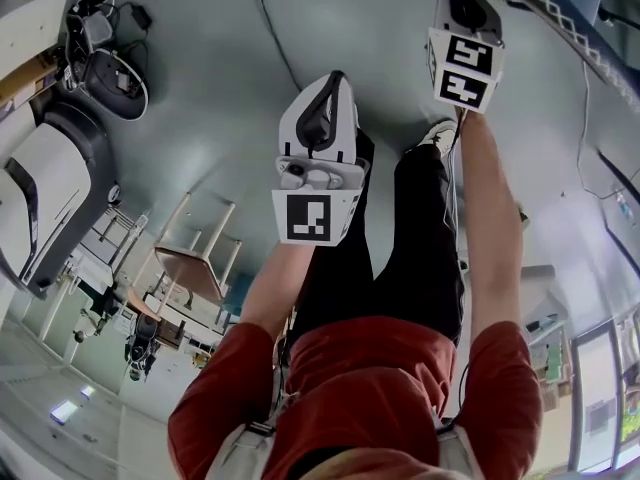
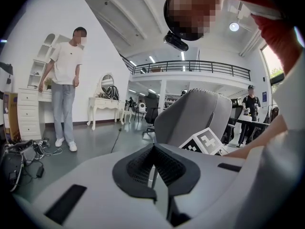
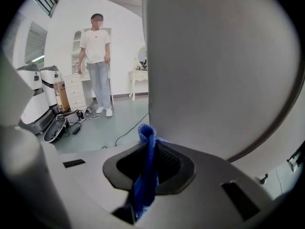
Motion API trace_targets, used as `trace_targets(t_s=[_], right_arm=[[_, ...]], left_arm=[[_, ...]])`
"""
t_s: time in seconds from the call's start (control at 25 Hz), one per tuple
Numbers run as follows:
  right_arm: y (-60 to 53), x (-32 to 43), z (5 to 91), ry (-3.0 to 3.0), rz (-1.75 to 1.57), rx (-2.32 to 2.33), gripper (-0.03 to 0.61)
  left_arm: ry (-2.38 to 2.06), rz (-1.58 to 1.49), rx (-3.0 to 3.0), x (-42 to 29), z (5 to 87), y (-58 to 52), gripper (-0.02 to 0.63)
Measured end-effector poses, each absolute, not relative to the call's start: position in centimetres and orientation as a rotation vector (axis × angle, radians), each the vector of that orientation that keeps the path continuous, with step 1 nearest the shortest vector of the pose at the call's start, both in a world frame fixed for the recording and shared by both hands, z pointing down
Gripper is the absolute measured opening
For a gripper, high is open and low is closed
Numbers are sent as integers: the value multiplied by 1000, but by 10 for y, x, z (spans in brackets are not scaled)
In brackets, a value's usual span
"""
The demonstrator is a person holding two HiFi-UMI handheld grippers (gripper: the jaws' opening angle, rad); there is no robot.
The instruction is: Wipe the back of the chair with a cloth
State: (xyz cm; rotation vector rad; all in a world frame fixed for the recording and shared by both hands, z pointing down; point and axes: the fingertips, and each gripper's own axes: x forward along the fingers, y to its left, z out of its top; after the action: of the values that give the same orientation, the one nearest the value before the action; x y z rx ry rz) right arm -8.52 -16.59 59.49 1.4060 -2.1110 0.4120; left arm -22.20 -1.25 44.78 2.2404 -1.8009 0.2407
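A blue cloth (image 3: 145, 180) is pinched by the right gripper (image 3: 148, 144) (chair back (image 3: 214, 66) at two o'clock). The left gripper (image 2: 155, 171) fingers are held closed

The glossy grey-green floor (image 2: 95, 149) is stretching away beyond the left fingers (image 2: 138, 168). A black cable (image 2: 116, 137) is trailing across it just past their tips. A bystander (image 2: 64, 80) is standing on it farther off to their left (near a white dressing table (image 2: 106, 101)). A heap of cables and dark cases (image 2: 21, 156) is lying low at their far left.
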Motion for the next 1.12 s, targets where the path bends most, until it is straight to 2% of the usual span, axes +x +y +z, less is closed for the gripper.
trace_targets(t_s=[0.44,0.76,0.96,1.12], right_arm=[[-76,-32,442,-2194,326,1573,49],[-49,22,373,-2210,308,1745,49],[-26,37,289,-2250,252,1788,49],[-4,44,211,-2287,218,1788,48]], left_arm=[[-1735,155,2321,-166,353,-21,14],[-1670,179,2394,-125,317,-25,14],[-1678,222,2374,-120,249,-18,12],[-1713,106,2417,-117,162,-19,12]])
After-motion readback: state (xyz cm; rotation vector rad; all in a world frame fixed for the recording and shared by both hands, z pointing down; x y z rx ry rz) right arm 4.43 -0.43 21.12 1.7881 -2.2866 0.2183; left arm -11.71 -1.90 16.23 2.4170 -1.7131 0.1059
